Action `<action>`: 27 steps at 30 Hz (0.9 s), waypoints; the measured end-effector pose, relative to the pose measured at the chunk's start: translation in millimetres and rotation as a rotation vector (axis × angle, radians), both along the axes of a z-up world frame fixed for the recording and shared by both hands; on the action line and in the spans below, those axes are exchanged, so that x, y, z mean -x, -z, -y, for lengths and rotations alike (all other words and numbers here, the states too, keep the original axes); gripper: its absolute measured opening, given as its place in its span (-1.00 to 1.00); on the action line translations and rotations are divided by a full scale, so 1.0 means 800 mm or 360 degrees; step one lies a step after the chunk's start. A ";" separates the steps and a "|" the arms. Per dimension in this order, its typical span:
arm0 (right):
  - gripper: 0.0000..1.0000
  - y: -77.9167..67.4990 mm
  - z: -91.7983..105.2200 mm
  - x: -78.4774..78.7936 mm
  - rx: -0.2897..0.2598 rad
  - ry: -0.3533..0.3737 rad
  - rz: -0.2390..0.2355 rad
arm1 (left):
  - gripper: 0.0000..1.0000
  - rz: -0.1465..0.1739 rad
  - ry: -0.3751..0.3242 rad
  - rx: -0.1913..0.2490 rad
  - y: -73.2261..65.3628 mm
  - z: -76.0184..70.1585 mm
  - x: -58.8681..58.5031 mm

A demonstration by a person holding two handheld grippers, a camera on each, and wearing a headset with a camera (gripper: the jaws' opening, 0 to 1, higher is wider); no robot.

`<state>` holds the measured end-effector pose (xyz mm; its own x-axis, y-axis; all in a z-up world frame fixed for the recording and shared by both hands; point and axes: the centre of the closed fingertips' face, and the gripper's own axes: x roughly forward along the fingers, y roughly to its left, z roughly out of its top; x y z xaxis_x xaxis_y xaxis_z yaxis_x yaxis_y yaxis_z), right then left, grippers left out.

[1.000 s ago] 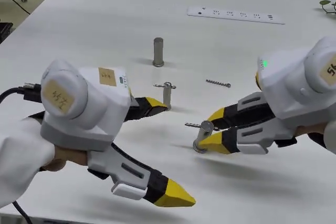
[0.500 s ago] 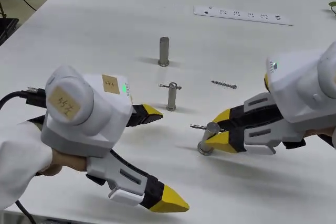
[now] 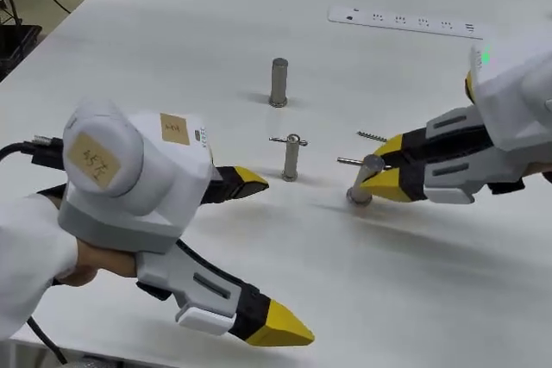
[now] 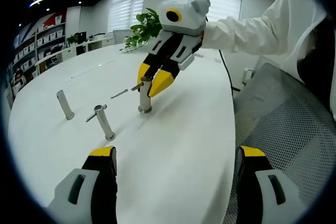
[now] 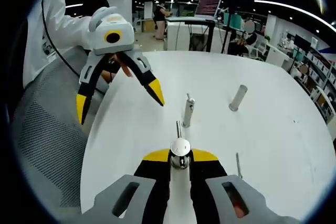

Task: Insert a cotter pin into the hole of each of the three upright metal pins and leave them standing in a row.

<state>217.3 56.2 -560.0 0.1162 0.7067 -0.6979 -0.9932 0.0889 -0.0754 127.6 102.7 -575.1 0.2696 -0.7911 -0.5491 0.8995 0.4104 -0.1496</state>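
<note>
- White table [image 3: 172, 58] carries all the work, and we see it run far beyond the pins.
- Our left gripper [image 3: 276, 256] hovers over the near side of the table, its yellow-tipped jaws spread wide apart and the upper tip pointing toward the middle pin.
- Our right gripper [image 3: 373, 174] comes in from the right with its jaws closed together on the near pin.
- We see a power strip [image 3: 401, 23] lying flat at the far side, well apart from the pins.
- We find the near pin [image 3: 366, 180] with its base on the table, leaning slightly, the first cotter pin [image 3: 349, 161] sticking out of its top.
- We see the middle pin [image 3: 291, 159] upright, with the second cotter pin [image 3: 280, 140] through its head.
- We see the far pin [image 3: 279, 82] upright behind it.
- We spot a loose cotter pin [image 3: 373, 136] flat on the table, just beside the right gripper's upper jaw.
</note>
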 end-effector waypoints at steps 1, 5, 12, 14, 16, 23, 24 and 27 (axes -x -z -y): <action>-0.85 0.001 0.001 -0.004 0.0004 -0.0001 0.0003 | 0.89 0.0007 -0.0001 -0.0010 0.001 -0.002 -0.001; -0.85 0.007 0.004 -0.012 0.0006 0.0000 -0.0011 | 0.88 -0.0008 -0.0007 -0.0024 0.002 -0.004 0.000; -0.85 0.014 0.003 -0.023 -0.0016 0.0016 -0.0022 | 0.89 -0.0030 -0.0029 0.0001 0.000 -0.002 0.000; -0.85 0.013 0.002 -0.024 -0.0039 0.0018 -0.0042 | 0.89 -0.0028 -0.0031 0.0002 -0.001 -0.001 -0.001; -0.85 0.014 0.001 -0.024 -0.0041 0.0022 -0.0050 | 0.91 -0.0053 -0.0048 0.0009 -0.002 -0.001 0.000; -0.85 0.012 -0.003 -0.025 -0.0067 0.0011 -0.0068 | 0.94 -0.0087 -0.0042 0.0026 -0.002 0.002 0.003; -0.84 0.012 -0.003 -0.025 -0.0068 0.0009 -0.0072 | 0.94 -0.0086 -0.0041 0.0027 -0.002 0.002 0.004; -0.84 0.011 -0.004 -0.024 -0.0074 0.0008 -0.0072 | 0.93 -0.0086 -0.0039 0.0026 -0.003 0.002 0.004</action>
<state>236.7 59.0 -569.1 0.0888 0.7378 -0.6691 -0.9950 0.0963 -0.0259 124.5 100.8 -572.9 0.2593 -0.7937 -0.5503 0.8797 0.4292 -0.2046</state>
